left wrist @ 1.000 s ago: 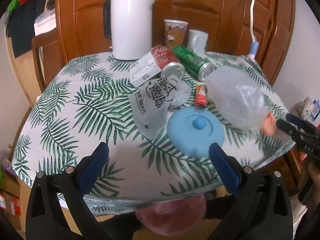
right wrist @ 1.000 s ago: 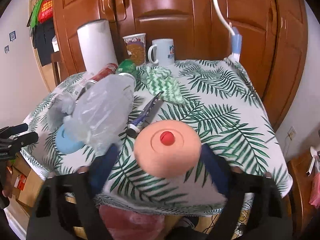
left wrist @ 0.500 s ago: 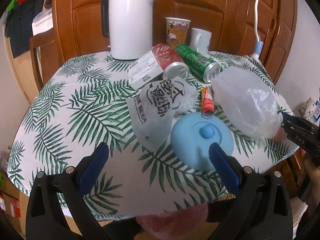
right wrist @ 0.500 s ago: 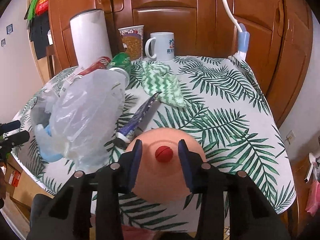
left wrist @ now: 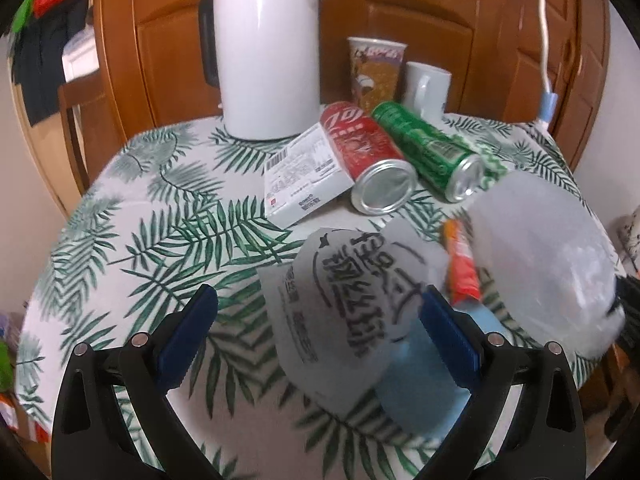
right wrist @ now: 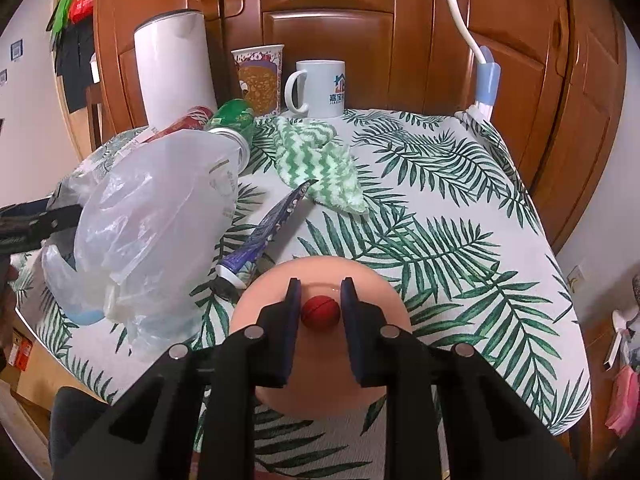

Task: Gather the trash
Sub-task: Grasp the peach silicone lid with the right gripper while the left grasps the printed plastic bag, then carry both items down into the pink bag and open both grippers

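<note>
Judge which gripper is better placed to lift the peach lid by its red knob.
Right. The right gripper is closing with the red knob of the peach lid between its pads; the left gripper stands open by the printed bag.

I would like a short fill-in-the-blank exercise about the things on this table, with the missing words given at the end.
1. The right tongs are closing around the ____ knob of the peach lid.
2. Two cans lie on their sides: a red can and a ____ one.
3. The white kettle stands ____.
4. The left tongs are ____.

Missing words: red; green; upright; open
</note>
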Demonstrator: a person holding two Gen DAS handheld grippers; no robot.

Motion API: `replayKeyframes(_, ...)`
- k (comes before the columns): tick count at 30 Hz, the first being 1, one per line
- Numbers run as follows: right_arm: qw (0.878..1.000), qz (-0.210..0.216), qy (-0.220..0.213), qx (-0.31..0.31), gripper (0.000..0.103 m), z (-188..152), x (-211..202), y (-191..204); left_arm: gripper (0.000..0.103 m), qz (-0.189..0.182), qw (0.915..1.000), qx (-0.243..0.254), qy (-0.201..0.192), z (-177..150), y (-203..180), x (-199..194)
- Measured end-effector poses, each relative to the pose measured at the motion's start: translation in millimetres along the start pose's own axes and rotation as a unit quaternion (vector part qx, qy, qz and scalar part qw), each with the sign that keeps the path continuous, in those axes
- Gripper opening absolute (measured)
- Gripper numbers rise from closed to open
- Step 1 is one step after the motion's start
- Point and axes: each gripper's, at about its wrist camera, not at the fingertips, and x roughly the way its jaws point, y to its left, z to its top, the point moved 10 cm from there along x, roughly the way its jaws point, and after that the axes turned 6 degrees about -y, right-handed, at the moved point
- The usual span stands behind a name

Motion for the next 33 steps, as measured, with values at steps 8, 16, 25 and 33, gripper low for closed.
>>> replayKeyframes(8, 1.0, -0.018, -0.005, -0.025, 0.021, 0, 0, 4, 0.056, -0.016, 0.9996, -0.02, 0.014, -12, 2, 18)
replayKeyframes(16, 1.0, 0.004, -0.015, -0.007, 0.018, 2, -4, 0, 0.048, -0.033, 0.999, -0.03, -0.006, -12, 3, 5)
replayKeyframes(25, 0.999, 0.017, -0.029, 0.003, 0.018, 2, -40, 1, 0.048, -0.041, 0.9985, -0.032, -0.018, -29, 13, -41)
replayKeyframes(33, 0.994, 0.101, -0.034, -0.001, 0.018, -23, -104, 57, 0.048, -0.065, 0.9973, -0.022, -0.026, -62, -1, -101)
